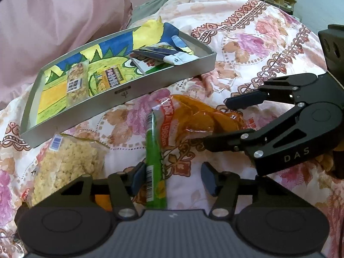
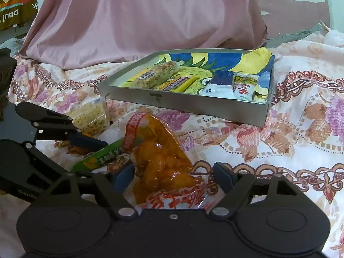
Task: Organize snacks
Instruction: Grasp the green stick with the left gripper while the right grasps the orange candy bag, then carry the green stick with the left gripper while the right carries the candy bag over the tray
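— Snacks nearest the cameras: what is lying where?

— A green stick packet (image 1: pixel 153 161) is lying on the floral bedsheet (image 1: pixel 247 43), running between the jaws of the left gripper (image 1: pixel 172 178). Those jaws are standing released: the left pad is sitting right against the packet, while the right pad is staying clear of it.

— And the right gripper (image 2: pixel 173 177)?

— It is pointing down at an orange bag (image 2: pixel 159 161), which is lying crumpled just beside the green packet and overlapping its far end. Its jaws are also standing apart, straddling the bag without squeezing it.

— Anything else lying loose on the bed?

— A clear bag of pale puffed snack (image 1: pixel 64 163) is resting to the left of the green packet, touching the near wall of the tray.

— So the tray is sitting behind all that?

— Yes, a grey tray (image 1: pixel 137 90) is sitting further up the bed, tilting a little on the rumpled sheet. A colourful drawing (image 1: pixel 107 49) is lining its floor. On it a cereal bar (image 1: pixel 75 83) and a yellow bar (image 1: pixel 112 77) are lying side by side toward the left end, and a blue-and-white packet (image 1: pixel 163 53) is lying toward the right end with a red-and-white packet (image 2: pixel 245 86) just beside it.

— And beyond the tray?

— A pink pillow (image 2: pixel 139 17) is bulging up behind the tray's far wall.
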